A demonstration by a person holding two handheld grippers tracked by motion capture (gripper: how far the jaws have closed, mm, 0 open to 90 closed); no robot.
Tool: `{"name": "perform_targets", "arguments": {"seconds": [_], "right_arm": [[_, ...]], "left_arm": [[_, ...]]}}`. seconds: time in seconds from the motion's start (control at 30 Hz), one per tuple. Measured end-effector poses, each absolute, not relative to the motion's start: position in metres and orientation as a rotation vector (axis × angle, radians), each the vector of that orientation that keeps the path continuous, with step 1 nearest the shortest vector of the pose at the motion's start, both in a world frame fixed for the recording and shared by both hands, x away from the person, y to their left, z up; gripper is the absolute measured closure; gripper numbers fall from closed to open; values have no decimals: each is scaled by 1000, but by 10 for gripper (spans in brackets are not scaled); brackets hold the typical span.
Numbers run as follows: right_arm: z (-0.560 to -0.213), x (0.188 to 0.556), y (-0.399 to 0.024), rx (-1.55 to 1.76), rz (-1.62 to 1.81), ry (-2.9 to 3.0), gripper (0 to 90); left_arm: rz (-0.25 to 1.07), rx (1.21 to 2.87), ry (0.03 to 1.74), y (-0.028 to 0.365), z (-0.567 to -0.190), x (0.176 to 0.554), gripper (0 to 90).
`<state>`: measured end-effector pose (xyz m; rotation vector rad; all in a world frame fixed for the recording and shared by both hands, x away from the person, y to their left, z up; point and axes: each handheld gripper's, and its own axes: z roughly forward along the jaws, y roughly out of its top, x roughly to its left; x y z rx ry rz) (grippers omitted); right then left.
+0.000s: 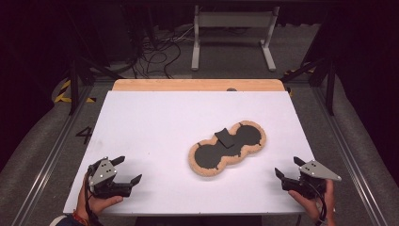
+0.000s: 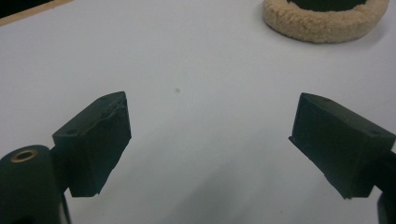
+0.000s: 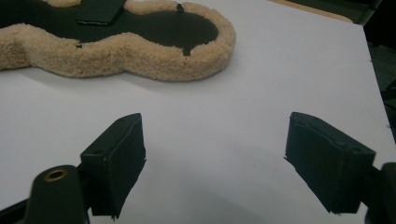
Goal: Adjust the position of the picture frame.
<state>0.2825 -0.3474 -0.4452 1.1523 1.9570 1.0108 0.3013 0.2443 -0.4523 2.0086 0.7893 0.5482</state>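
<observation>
Fleece-edged pad (image 1: 228, 148) is lying right of the tabletop (image 1: 155, 117) centre: peanut-shaped, black smooth inside, tan woolly rim, small black flap (image 1: 225, 137) on its waist. Left gripper (image 1: 128, 170) is sitting near the front-left corner and right gripper (image 1: 288, 167) near the front-right, both with fingers wide, holding nothing. Likely risk: fingers pinching only loose fleece, pad slipping or folding limp.

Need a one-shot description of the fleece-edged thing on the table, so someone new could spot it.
Look at the white table: right of its centre lies a flat peanut-shaped pad, two rounded lobes joined at a waist, lying diagonally. Its tan fleecy rim surrounds a black inside, and a small black flap crosses the waist. It is the one thing lying between both grippers.
</observation>
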Motion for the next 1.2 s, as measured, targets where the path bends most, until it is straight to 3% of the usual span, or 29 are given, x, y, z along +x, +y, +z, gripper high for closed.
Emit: {"name": "perform_targets", "arguments": {"seconds": [0.27,0.43,0.53,0.6,0.8,0.93,1.03,1.2], "right_arm": [[-444,287,-349,1181,1025,1944,223],[-440,298,-352,1225,1030,1912,312],[-434,316,-353,1320,1015,1941,398],[-431,326,-353,1331,1014,1937,432],[-431,365,-352,1369,1020,1938,486],[-432,382,-343,1340,985,1966,583],[-435,391,-337,1397,914,1996,681],[-440,398,-331,1449,878,2018,740]], "left_arm": [[532,2049,767,240,-454,299,240],[453,2074,722,234,-455,301,493],[372,2095,637,223,-454,300,710],[349,2113,609,214,-455,300,770],[289,2153,583,186,-455,303,843],[276,2180,560,170,-455,311,896],[291,2216,539,158,-455,325,899],[288,2206,561,147,-453,352,898]]}}
